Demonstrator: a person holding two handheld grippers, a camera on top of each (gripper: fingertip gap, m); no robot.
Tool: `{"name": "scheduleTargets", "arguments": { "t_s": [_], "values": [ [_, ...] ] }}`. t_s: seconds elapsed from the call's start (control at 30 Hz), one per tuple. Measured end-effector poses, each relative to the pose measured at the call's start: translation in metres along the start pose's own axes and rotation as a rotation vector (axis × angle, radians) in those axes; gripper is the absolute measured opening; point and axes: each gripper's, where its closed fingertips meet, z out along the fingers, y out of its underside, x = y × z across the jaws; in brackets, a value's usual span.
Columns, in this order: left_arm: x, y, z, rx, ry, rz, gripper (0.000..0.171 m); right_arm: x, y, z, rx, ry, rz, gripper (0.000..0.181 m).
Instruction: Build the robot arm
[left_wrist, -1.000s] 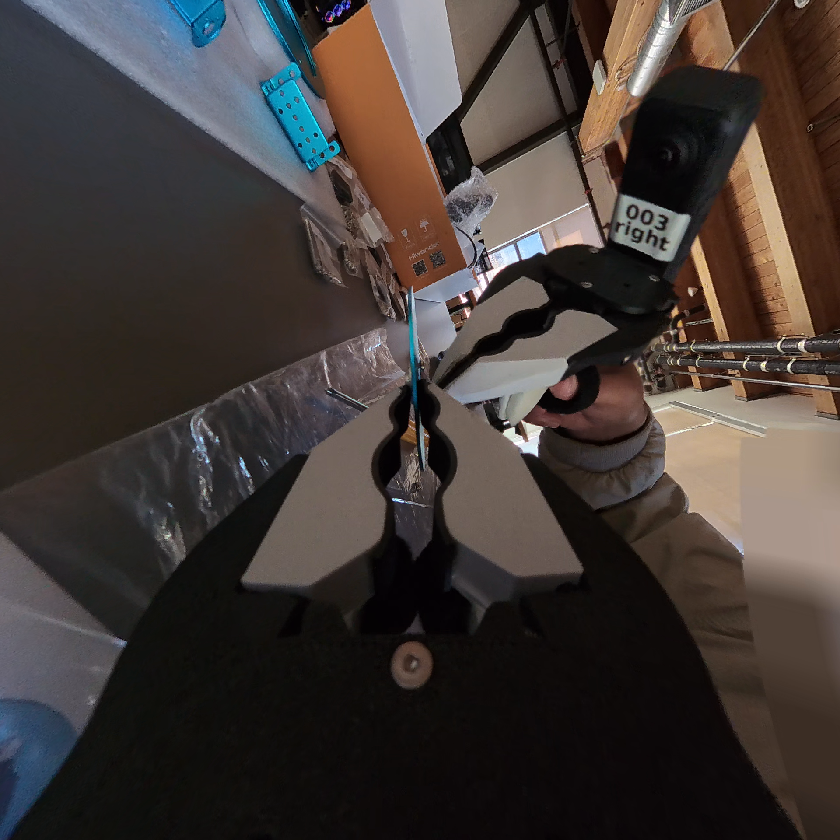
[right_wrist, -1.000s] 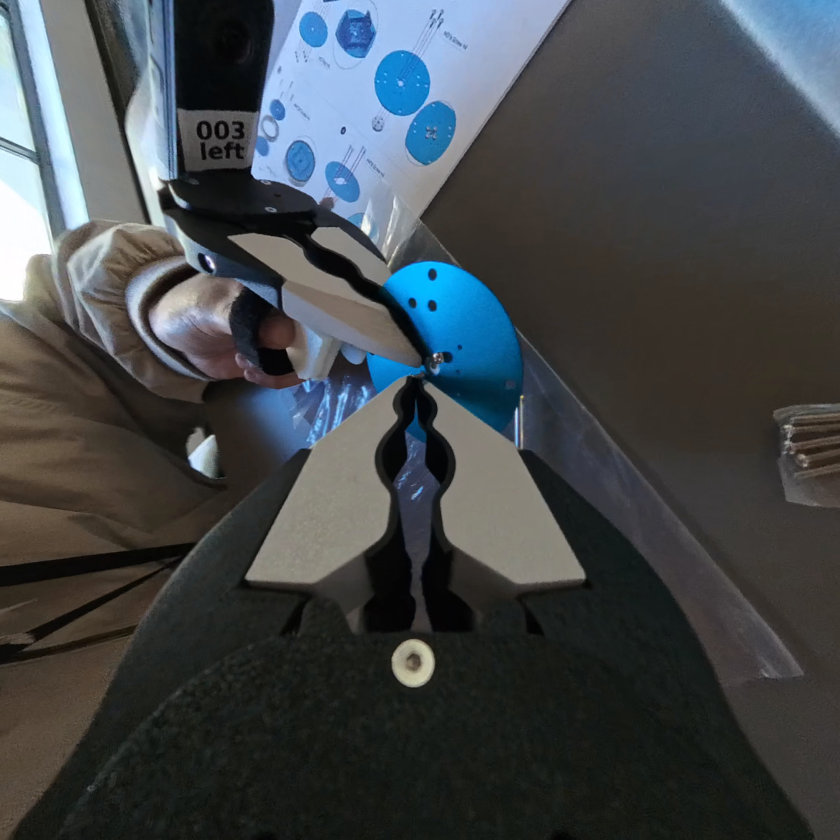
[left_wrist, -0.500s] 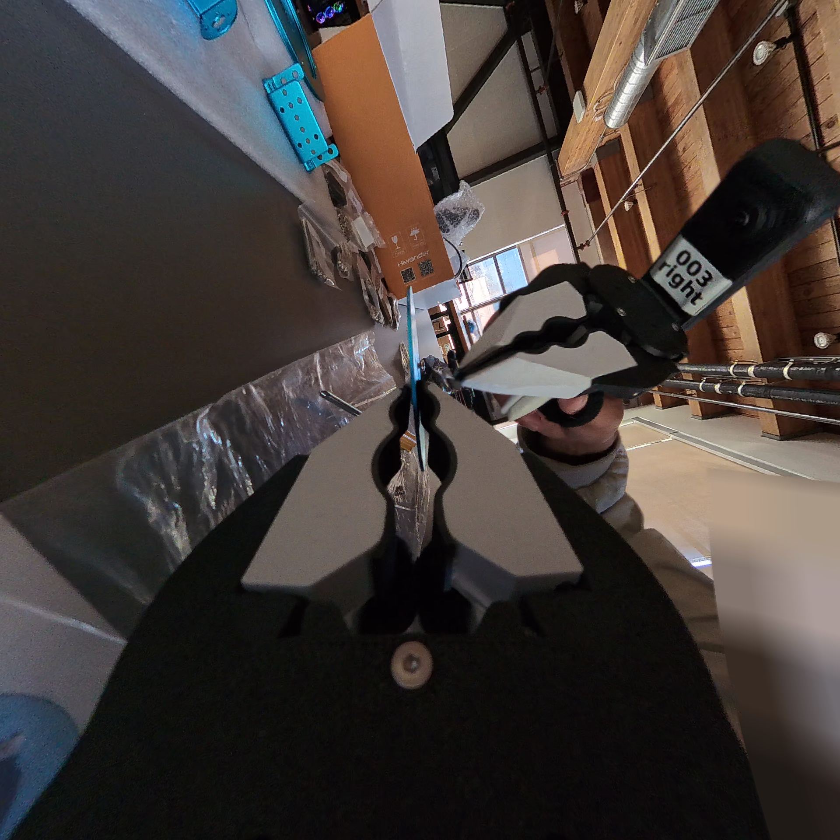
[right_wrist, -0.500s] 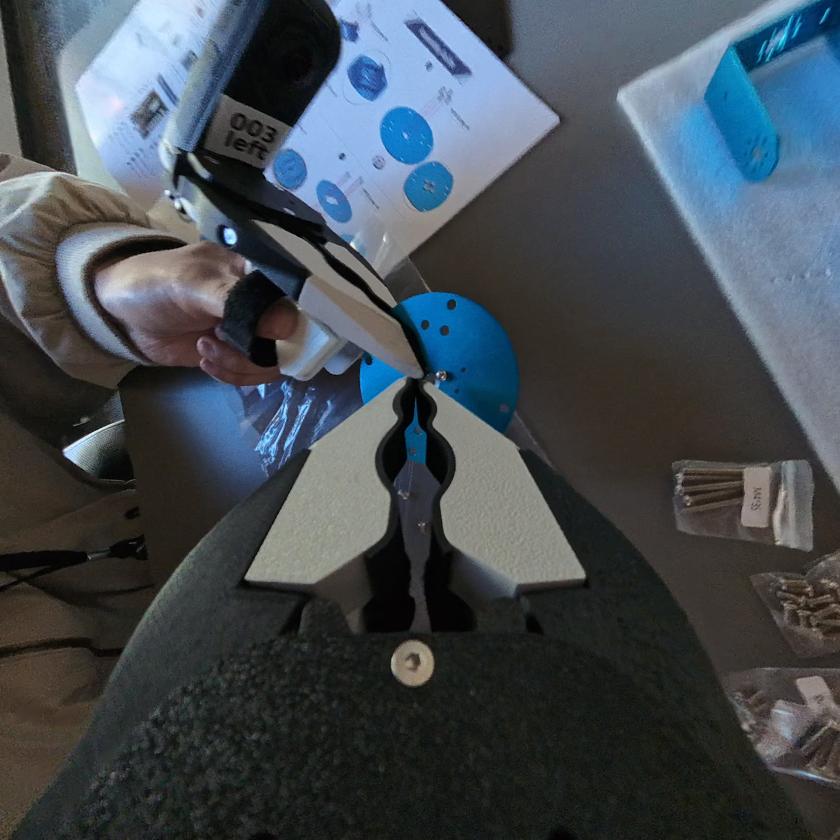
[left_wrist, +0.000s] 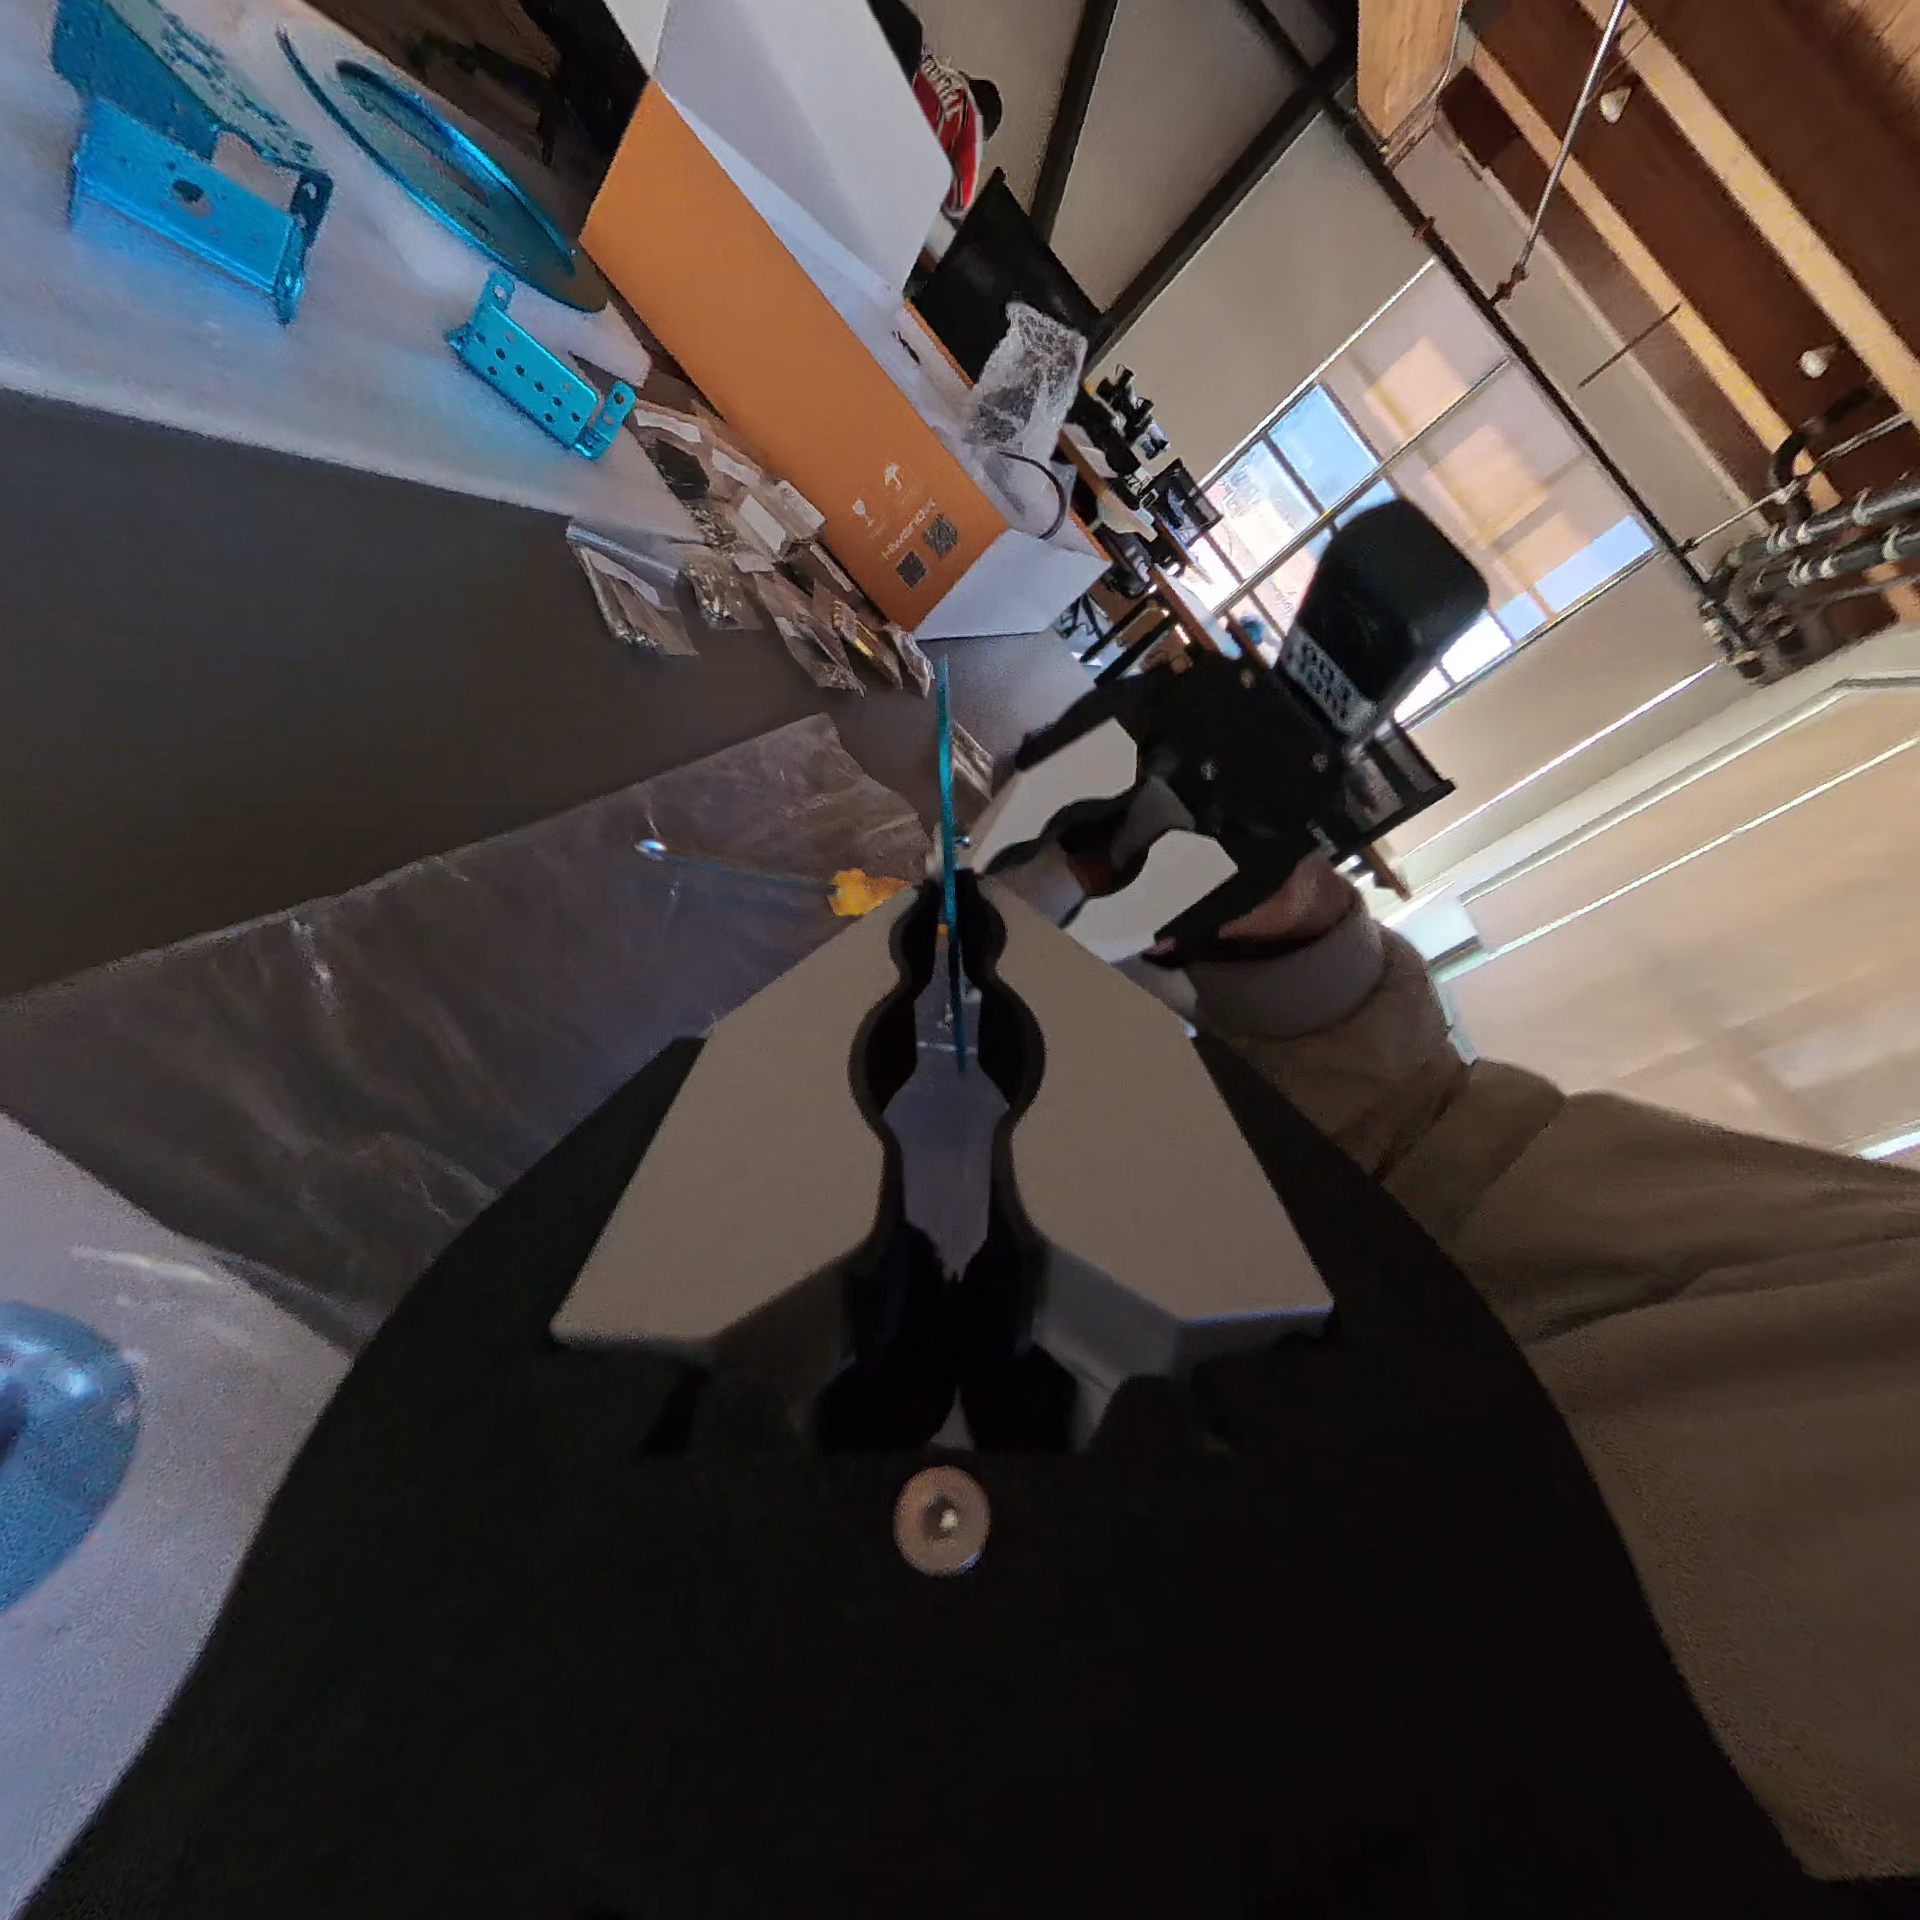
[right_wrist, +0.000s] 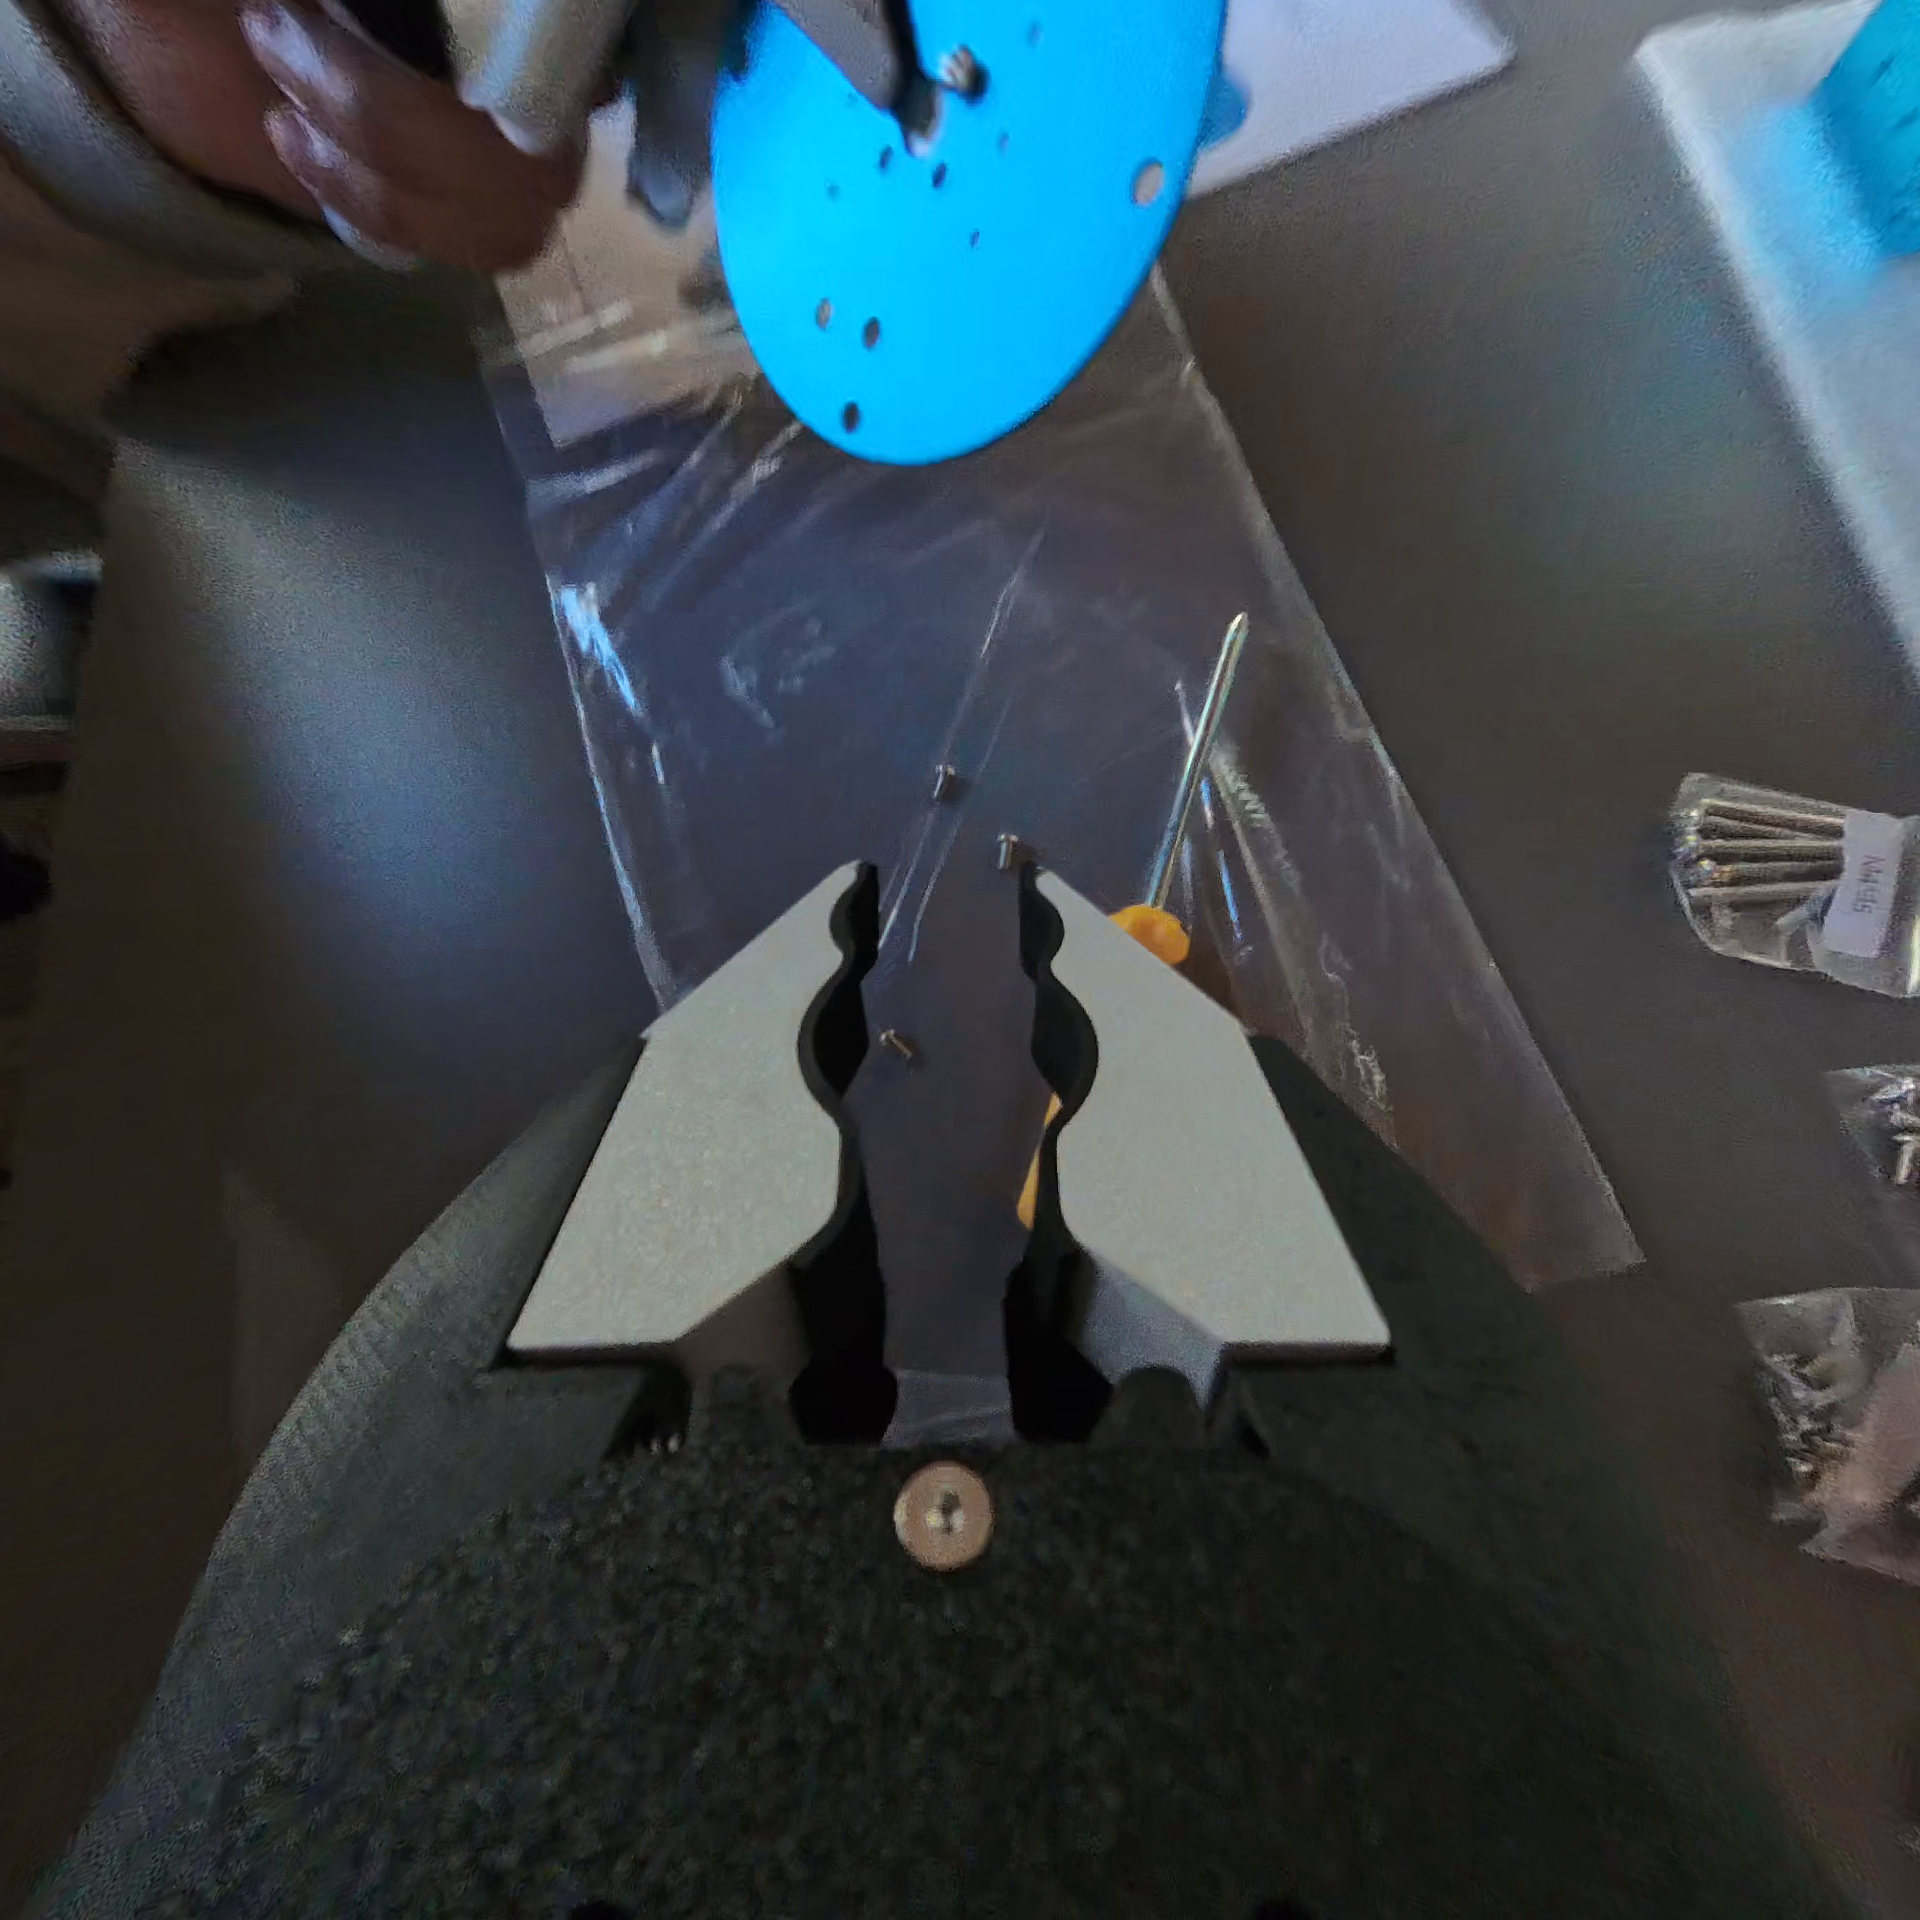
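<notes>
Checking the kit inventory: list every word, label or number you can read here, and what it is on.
I do not copy writing; these things bear it:
White label on the right gripper: blurred.
Print and symbols on the orange box: small.
White tag on the bag of long screws: a short code, sideways.
Other screw bags: too blurred to read.

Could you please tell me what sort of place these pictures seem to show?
Probably an assembly bench in a loft-style workshop or lab. Blue metal brackets, small bags of screws and a yellow-handled screwdriver lie on the dark table. The left claw grips a blue perforated disc; the right claw is open.
</notes>
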Motion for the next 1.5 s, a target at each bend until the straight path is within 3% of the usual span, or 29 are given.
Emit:
{"name": "scheduleTargets", "arguments": {
  "t_s": [0.1,0.27,0.43,0.53,0.67,0.8,0.93,1.07,1.13,1.23,1.3,1.37,1.5],
  "values": [
    [0.021,0.016,-0.012,0.024,0.031,0.014,0.004,-0.007,-0.009,0.000,-0.065,-0.018,-0.064,0.024],
    [0.057,0.032,-0.036,0.125,0.095,0.068,0.003,-0.028,-0.055,-0.016,0.123,-0.099,-0.096,0.022],
    [0.095,0.043,-0.056,0.269,0.225,0.145,0.003,-0.096,-0.090,-0.036,0.355,-0.442,-0.015,0.022],
    [0.097,0.049,-0.060,0.302,0.209,0.117,0.003,-0.122,-0.097,-0.047,0.411,-0.613,0.043,0.029],
    [0.107,0.060,-0.059,0.325,0.255,0.108,0.003,-0.126,-0.101,-0.031,0.418,-0.593,0.117,0.038],
    [0.110,0.061,-0.057,0.341,0.253,0.121,0.004,-0.141,-0.103,-0.030,0.430,-0.687,0.151,0.006],
    [0.108,0.061,-0.054,0.313,0.225,0.160,0.004,-0.135,-0.103,-0.029,0.450,-0.666,0.197,0.002],
    [0.117,0.061,-0.050,0.266,0.207,0.307,0.004,-0.138,-0.102,-0.036,0.494,-0.696,0.187,0.001],
    [0.127,0.064,-0.049,0.229,0.194,0.455,0.004,-0.143,-0.101,-0.043,0.557,-0.643,0.042,0.001],
    [0.134,0.062,-0.048,0.152,0.172,0.709,0.004,-0.145,-0.104,-0.050,0.637,-0.435,-0.219,0.002],
    [0.129,0.054,-0.046,0.091,0.137,0.870,0.004,-0.134,-0.107,-0.050,0.636,-0.283,-0.268,0.004],
    [0.115,0.044,-0.041,0.022,0.052,1.092,0.004,-0.110,-0.104,-0.052,0.615,-0.091,-0.283,0.020],
    [0.077,0.026,-0.023,-0.127,-0.082,1.462,0.004,-0.062,-0.093,-0.074,0.640,0.139,-0.252,0.014]
  ]
}}
